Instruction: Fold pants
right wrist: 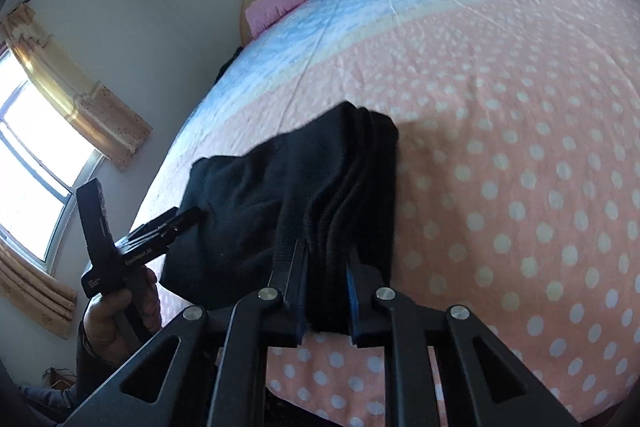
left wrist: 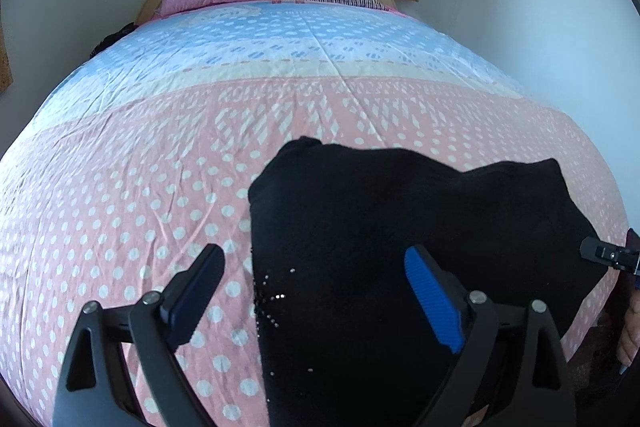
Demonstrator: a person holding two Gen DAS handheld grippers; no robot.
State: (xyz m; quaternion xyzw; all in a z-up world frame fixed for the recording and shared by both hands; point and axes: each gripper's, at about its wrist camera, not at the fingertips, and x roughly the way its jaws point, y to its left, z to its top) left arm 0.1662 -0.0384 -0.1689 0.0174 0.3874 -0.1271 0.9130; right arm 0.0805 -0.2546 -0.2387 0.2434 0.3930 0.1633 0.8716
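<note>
Dotted bedspread (left wrist: 120, 207) bears black pants (right wrist: 280, 195), right claw (right wrist: 326, 301) clamping them

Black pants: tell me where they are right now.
The black pants lie bunched near the foot of the bed, on the pink dotted bedspread. The right hand-held gripper clamps one folded edge; the left hand-held gripper is open above them.

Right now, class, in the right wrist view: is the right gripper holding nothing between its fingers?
No: the right gripper is shut on a bunched, layered edge of the black pants.
</note>
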